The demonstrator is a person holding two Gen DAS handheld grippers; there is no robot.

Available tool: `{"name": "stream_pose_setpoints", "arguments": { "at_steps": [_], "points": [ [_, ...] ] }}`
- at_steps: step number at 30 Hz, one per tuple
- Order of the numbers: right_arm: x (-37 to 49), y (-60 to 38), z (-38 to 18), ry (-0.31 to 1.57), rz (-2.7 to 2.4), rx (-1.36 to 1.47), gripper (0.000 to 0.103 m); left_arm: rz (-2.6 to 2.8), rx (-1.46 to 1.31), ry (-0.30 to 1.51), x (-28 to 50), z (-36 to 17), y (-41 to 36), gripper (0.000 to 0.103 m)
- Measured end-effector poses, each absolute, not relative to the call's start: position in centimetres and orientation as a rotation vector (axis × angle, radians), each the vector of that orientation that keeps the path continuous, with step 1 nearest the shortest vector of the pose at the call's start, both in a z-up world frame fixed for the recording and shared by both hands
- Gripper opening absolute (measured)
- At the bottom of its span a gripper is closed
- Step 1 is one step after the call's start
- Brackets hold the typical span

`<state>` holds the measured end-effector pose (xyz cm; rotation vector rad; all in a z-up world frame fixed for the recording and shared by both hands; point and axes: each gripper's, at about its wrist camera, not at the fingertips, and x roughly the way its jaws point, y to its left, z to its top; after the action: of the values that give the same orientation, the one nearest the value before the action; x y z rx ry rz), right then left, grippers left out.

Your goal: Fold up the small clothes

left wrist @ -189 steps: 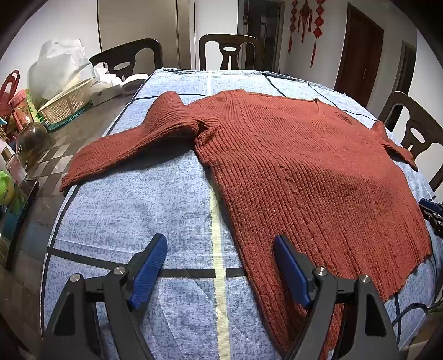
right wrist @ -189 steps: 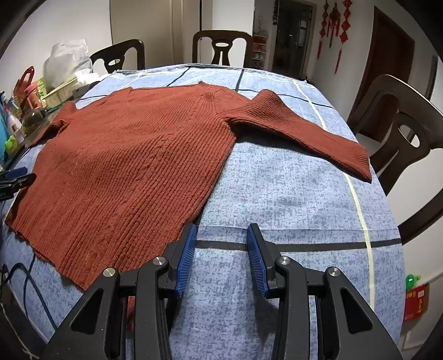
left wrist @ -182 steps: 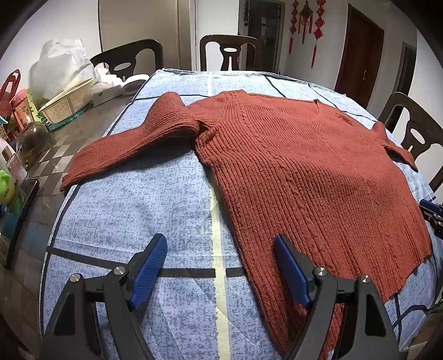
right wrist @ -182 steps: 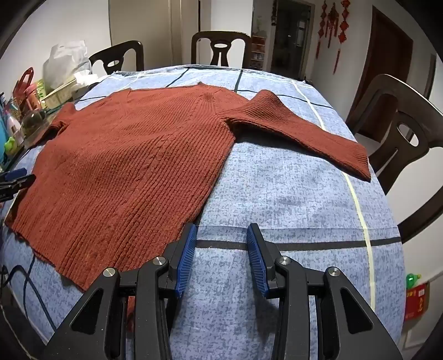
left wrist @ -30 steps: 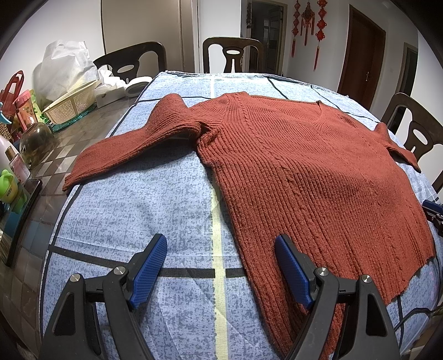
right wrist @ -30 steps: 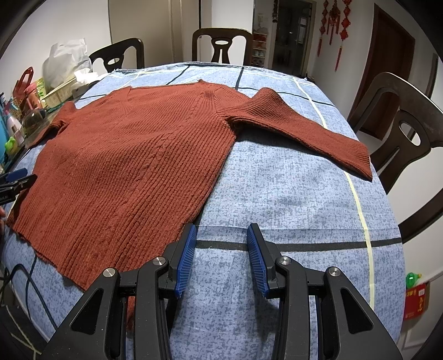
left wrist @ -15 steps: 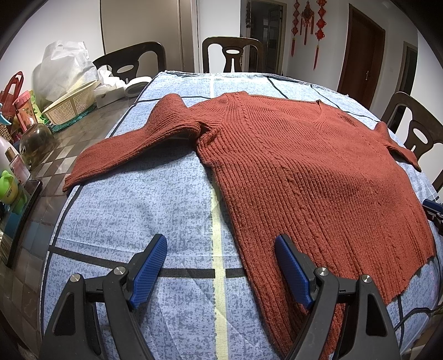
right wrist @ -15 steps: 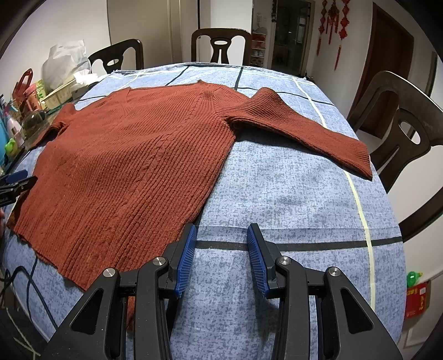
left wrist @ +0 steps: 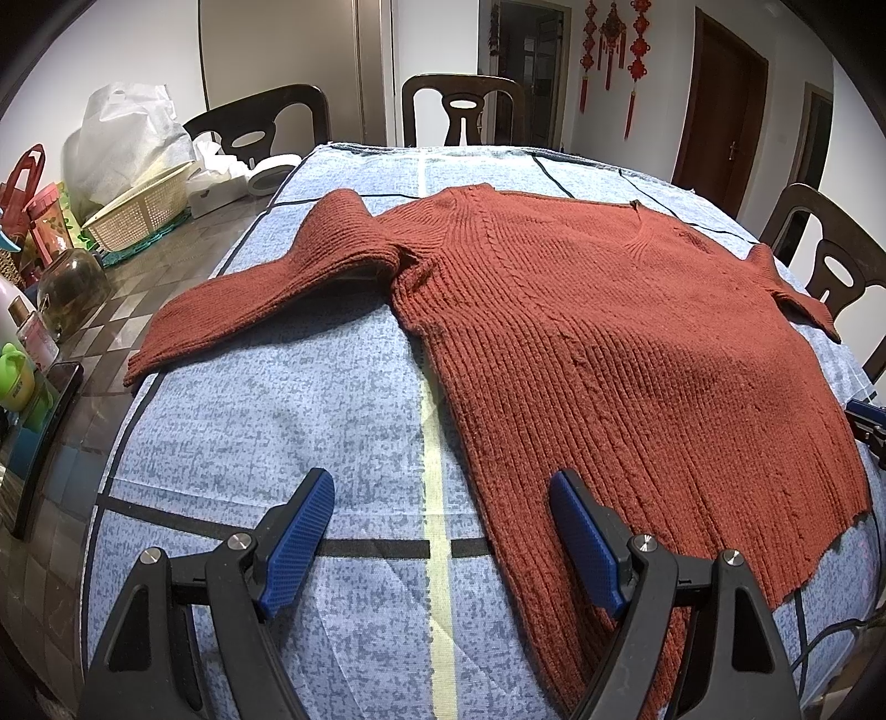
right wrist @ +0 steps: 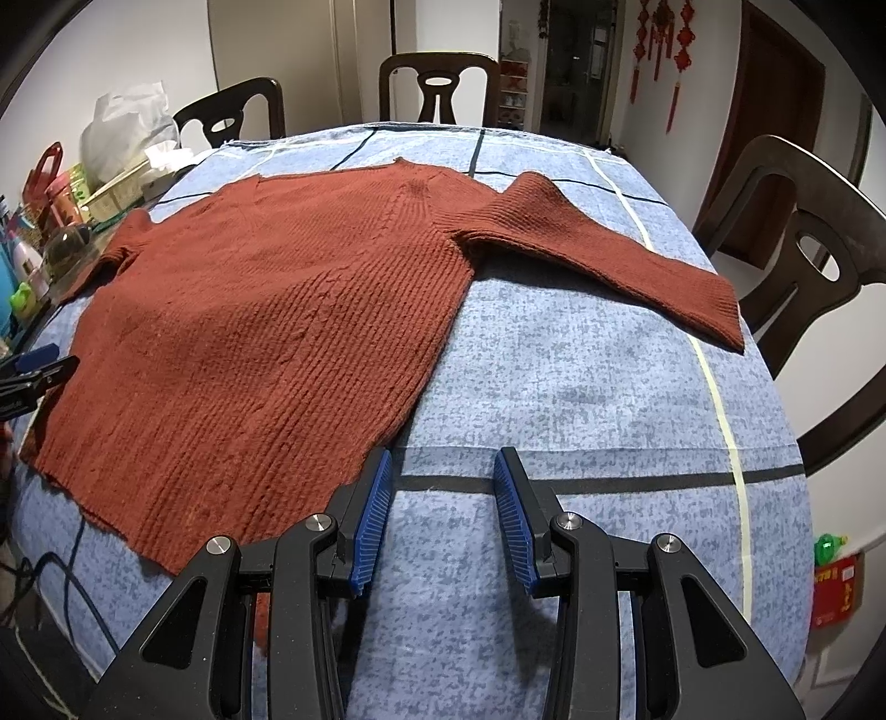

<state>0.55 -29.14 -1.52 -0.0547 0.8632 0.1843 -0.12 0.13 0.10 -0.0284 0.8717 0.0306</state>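
rust sweater (left wrist: 620, 343) flat on tablecloth (left wrist: 266, 421)

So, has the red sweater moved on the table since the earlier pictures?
No. The red sweater lies as before; its sleeve cuff still reaches the blue cloth's left edge.

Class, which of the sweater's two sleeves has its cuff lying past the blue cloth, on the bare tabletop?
The left-hand sleeve; the other sleeve lies wholly on the blue cloth.

Blue quilted cover (left wrist: 310, 421), dark chairs (left wrist: 462, 111), woven basket (left wrist: 141, 213), red hanging ornaments (left wrist: 612, 33)
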Motion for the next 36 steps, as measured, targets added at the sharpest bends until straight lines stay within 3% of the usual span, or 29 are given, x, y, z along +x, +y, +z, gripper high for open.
{"name": "stream_pose_setpoints", "arguments": {
  "at_steps": [18, 28, 36],
  "points": [
    [0.8, -25.7, 1.2, 0.81, 0.285, -0.072, 0.04, 0.033, -0.08, 0.828, 0.3, 2.0, 1.2, 0.08],
    [4.5, -21.8, 1.7, 0.797, 0.38, -0.088, 0.04, 0.158, -0.244, 0.792, 3.2, 3.0, 8.9, 0.08],
    [6.6, -20.1, 1.3, 0.813, 0.421, -0.096, 0.04, 0.227, -0.448, 0.856, 5.7, 0.7, 14.5, 0.076]
  ]
}}
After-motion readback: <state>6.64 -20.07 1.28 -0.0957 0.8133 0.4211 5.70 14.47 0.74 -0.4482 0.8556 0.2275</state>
